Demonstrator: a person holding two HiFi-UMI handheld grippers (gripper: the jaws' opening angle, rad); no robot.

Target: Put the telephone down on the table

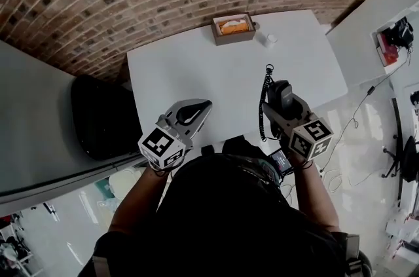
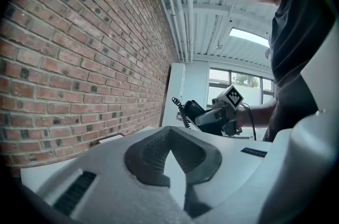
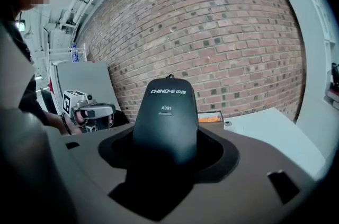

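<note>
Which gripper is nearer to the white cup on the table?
Right. The right gripper, holding the telephone, sits almost straight before the cup; the left gripper is farther aside.

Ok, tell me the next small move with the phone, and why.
Probably lower the right gripper toward the table: its jaws are shut on the telephone, which seems held above the white top's near edge with its coiled cord hanging, not yet set down.

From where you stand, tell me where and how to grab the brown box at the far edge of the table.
I'd grip the box across its narrow width, jaws on the two long walls, coming straight down with the empty left gripper. It lies flat and low, open on top, and the cup crowds its right end.
</note>
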